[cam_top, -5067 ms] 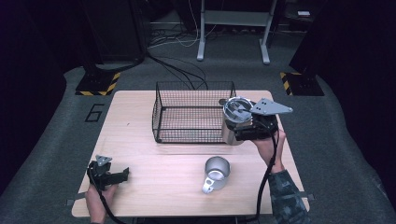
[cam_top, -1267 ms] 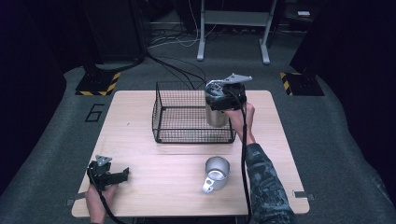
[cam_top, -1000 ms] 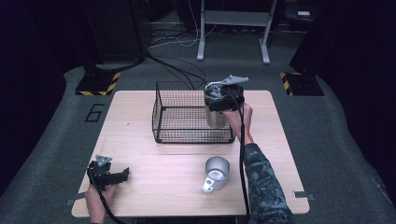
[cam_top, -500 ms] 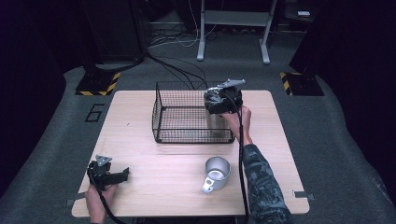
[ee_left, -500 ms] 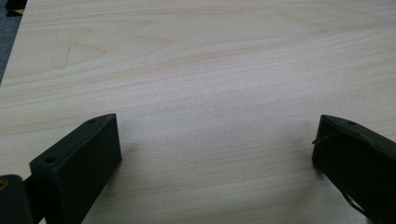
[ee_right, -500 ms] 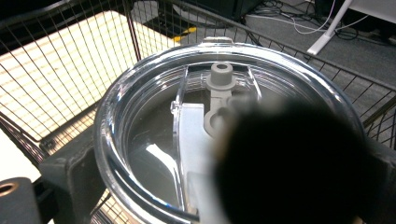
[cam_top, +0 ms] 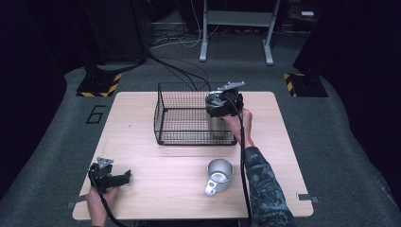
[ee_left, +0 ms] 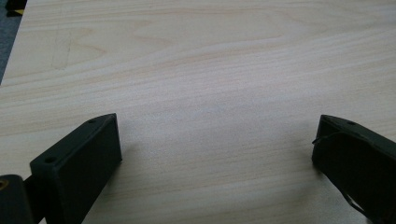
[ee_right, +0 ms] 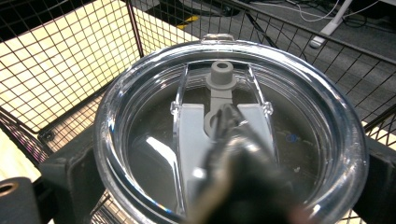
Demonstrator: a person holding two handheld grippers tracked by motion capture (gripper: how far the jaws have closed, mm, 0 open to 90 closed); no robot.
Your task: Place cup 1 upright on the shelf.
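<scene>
Near left, the left claw [cam_top: 111,178] rests on the table [cam_top: 156,179], jaws wide apart on bare wood. Near right stands a mug [cam_top: 220,172]. Farther off, the right claw [cam_top: 222,107] is clamped on a lidded tumbler [ee_right: 229,126], standing in the basket's [cam_top: 163,111] right end.

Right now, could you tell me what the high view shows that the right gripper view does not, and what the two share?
High view alone: the metal mug standing on the table outside the basket, and the left gripper resting open near the front edge. Right gripper view alone: the tumbler's clear lid close up, with its grey slider. Both show the wire basket and the tumbler held in it by the right gripper.
</scene>
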